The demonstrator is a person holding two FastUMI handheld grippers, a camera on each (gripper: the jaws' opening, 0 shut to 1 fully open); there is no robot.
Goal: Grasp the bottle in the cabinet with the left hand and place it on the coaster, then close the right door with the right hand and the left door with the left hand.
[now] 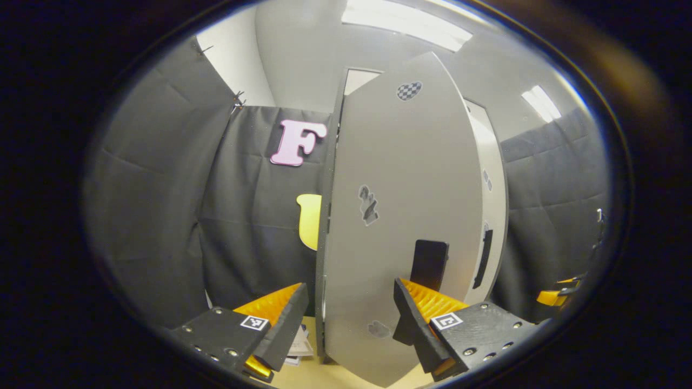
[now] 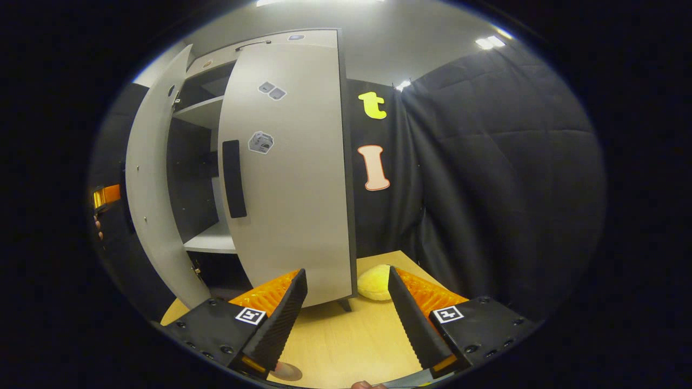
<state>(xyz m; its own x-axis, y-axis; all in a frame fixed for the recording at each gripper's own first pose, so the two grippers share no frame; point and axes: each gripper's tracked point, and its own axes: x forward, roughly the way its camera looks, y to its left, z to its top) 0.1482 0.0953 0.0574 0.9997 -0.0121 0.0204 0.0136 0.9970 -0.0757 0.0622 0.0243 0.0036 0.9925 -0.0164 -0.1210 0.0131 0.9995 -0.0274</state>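
Left gripper (image 1: 346, 319): fingers spread wide, holding nothing, straddling the edge of the left door (image 1: 400, 216), which stands between them, ajar. Right gripper (image 2: 346, 313): fingers wide, empty, above the wooden table (image 2: 346, 340). Right door (image 2: 292, 173) sits beyond its left finger, nearly shut. A yellow object (image 2: 374, 282) lies between the fingertips, farther off. Bottle and coaster: cannot tell.

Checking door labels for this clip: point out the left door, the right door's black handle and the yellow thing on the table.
left door (image 1: 405, 216), left gripper view, middle of its grey panel
black handle (image 2: 233, 178), right gripper view, mid-length
yellow thing (image 2: 376, 282), right gripper view, its top
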